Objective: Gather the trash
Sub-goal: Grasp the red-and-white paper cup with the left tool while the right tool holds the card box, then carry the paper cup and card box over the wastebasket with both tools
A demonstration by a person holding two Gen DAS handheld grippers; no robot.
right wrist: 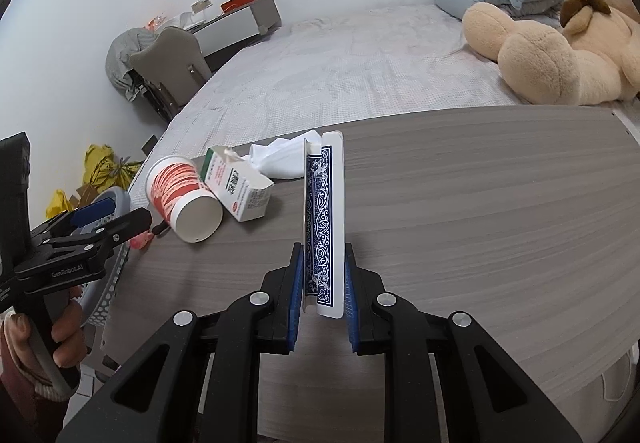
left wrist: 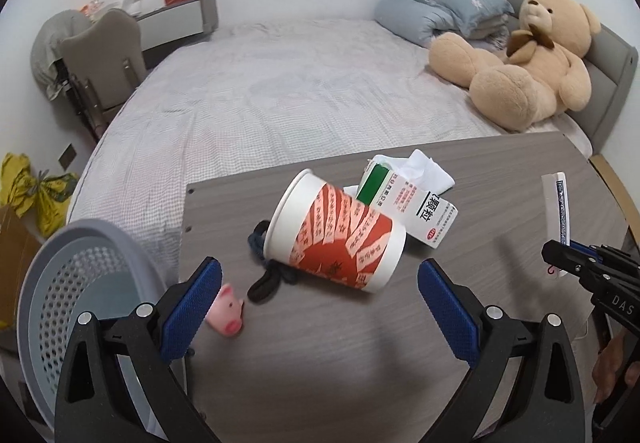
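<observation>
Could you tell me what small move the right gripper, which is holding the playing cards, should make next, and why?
Probably carry the playing cards leftward toward the grey perforated bin beside the table. The right gripper is already shut on them, lifted upright, while the bin sits off the table's left edge. The left gripper hangs open near the paper cup, so it seems free for that.

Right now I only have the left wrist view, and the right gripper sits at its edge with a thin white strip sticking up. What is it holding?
Observer: The right wrist view shows the right gripper shut on playing cards, blue patterned backs, standing on edge.
Operator: And the medicine box behind the cup, is it sealed?
Observer: No. The medicine box has its far end torn open; it lies beside the paper cup, whose base faces this camera.
</observation>
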